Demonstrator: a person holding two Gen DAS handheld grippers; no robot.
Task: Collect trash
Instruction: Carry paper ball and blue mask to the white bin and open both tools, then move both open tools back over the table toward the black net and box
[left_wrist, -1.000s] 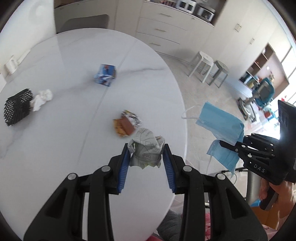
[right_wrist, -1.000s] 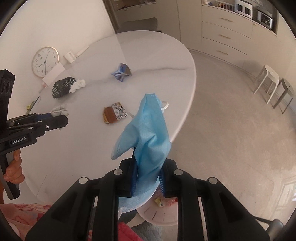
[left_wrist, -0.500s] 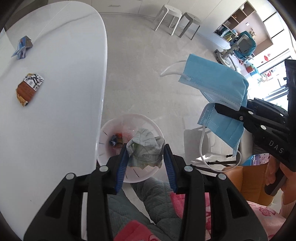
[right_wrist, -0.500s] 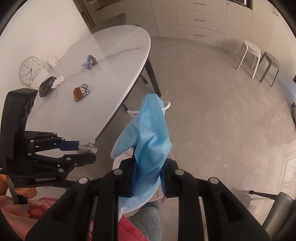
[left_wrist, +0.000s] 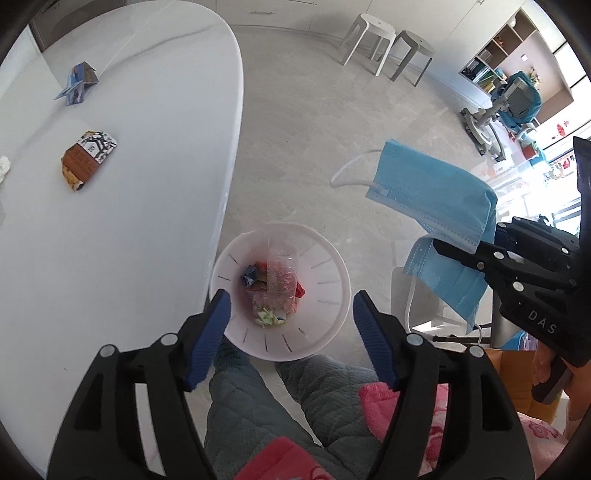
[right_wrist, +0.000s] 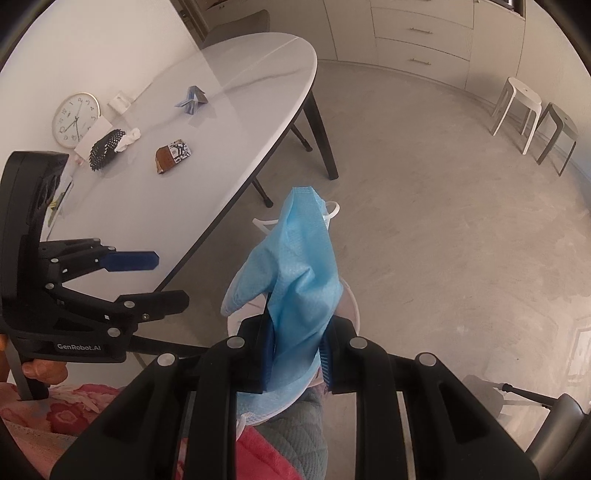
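My left gripper (left_wrist: 291, 308) hangs over a white bin (left_wrist: 334, 266) on the floor beside the table; its jaws are opening and nothing is between them. Crumpled wrappers (left_wrist: 271, 291) lie in the bin's bottom. My right gripper (right_wrist: 297, 338) is shut on a blue face mask (right_wrist: 299, 266), which stands up from its jaws above the bin (right_wrist: 352, 299). The mask (left_wrist: 436, 192) and right gripper (left_wrist: 491, 254) also show to the right in the left wrist view. On the white table (left_wrist: 147, 206) lie a brown snack wrapper (left_wrist: 86, 158) and a folded blue paper (left_wrist: 77, 83).
A black mesh piece (right_wrist: 105, 146) with a white tissue (right_wrist: 131, 136) lies near the table's wall side, by a clock (right_wrist: 75, 120). Two stools (left_wrist: 388, 48) stand on the far floor. The person's knees (left_wrist: 295, 398) are below the bin.
The left gripper swung from the table to over the bin, then spread its jaws; the crumpled paper it held dropped into the bin. The right gripper keeps the mask and sank toward the bin.
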